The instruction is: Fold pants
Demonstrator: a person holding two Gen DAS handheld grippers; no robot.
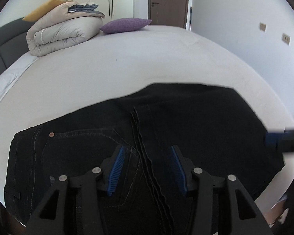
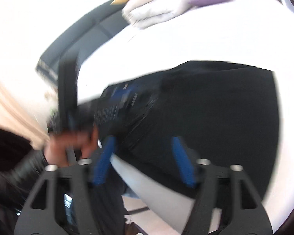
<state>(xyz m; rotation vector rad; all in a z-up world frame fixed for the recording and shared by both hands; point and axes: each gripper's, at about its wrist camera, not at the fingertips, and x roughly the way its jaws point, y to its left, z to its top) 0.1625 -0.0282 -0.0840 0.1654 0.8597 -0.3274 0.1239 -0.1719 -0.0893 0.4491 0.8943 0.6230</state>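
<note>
Black jeans [image 1: 176,117] lie spread on the white bed [image 1: 127,68], waist with a copper rivet at the left. My left gripper [image 1: 148,150] is open just above the jeans, its blue pads either side of the seam. The right gripper's tip [image 1: 282,140] shows blurred at the right edge of the left wrist view. In the blurred right wrist view my right gripper [image 2: 145,143] is open over the jeans [image 2: 215,107] near the bed's near edge. The left gripper and the hand holding it [image 2: 68,143] show at the left.
A folded beige duvet [image 1: 62,35] and a purple cushion [image 1: 125,25] lie at the far end of the bed, by a grey headboard [image 1: 0,45]. A white wall is on the right. Floor [image 2: 135,207] shows below the bed edge.
</note>
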